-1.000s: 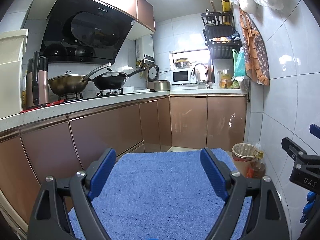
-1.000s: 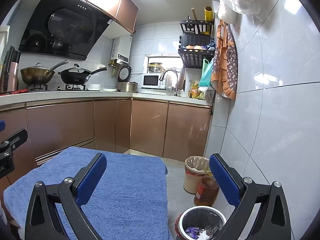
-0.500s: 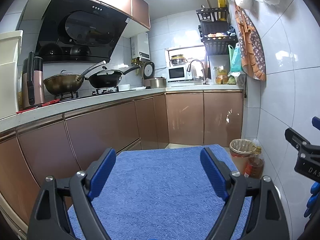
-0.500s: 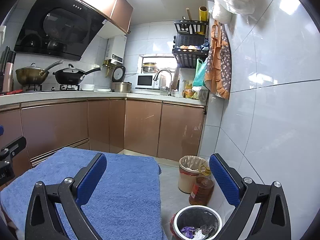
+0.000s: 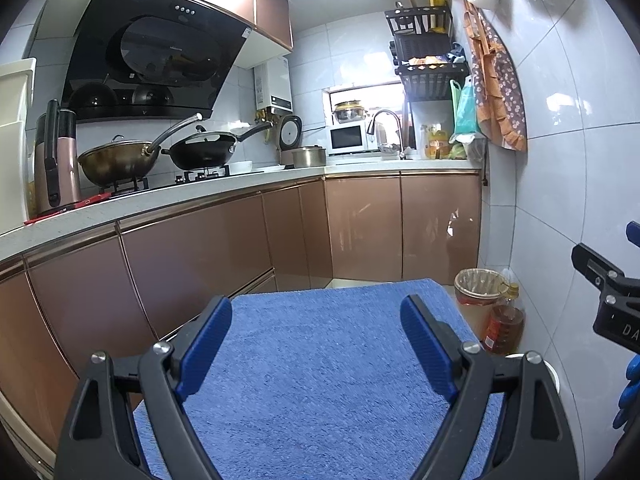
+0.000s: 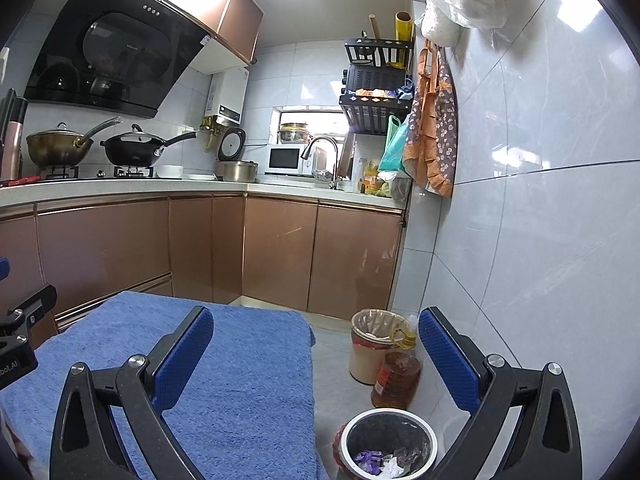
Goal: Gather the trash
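Observation:
A small round bin [image 6: 390,442] with a black liner stands on the floor below my right gripper [image 6: 316,356]; crumpled wrappers [image 6: 380,462] lie inside it. My right gripper is open and empty above the bin and the edge of a blue towel [image 6: 224,380]. My left gripper [image 5: 316,340] is open and empty above the same towel [image 5: 320,360]. The right gripper's body shows at the right edge of the left wrist view [image 5: 612,296]. No loose trash shows on the towel.
A taller lined bin [image 6: 374,344] and an oil bottle [image 6: 396,380] stand by the tiled wall [image 6: 540,240]. Brown cabinets [image 5: 200,256] run along the left and back under a counter with woks [image 5: 116,160], a microwave and a sink.
Both views have shifted slightly as the grippers drift; the far cabinets and the bins sit a little lower and further off. Both grippers stay open and empty.

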A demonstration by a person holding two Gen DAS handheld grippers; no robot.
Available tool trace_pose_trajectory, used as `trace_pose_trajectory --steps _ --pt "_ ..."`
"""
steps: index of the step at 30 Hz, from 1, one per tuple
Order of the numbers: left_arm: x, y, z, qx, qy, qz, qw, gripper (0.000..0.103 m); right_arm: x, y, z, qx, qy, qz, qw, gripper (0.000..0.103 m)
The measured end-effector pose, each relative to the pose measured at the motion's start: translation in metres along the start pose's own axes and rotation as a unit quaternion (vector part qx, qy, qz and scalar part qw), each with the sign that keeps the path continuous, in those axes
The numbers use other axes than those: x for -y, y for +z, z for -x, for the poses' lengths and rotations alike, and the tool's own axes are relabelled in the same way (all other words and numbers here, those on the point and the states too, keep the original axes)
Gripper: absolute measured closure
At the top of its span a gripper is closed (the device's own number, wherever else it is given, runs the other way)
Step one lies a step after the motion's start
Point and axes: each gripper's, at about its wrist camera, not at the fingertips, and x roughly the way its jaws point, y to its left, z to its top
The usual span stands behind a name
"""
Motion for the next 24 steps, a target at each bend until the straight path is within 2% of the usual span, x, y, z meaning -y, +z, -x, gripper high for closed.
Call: trace_pose_trajectory --steps 24 --pt "0.008 -0.006 -0.015 -0.019 -0.009 -0.005 0.9998 0.017 0.01 -0.01 -0.018 -0.021 0.004 -0.002 1.0 0.0"
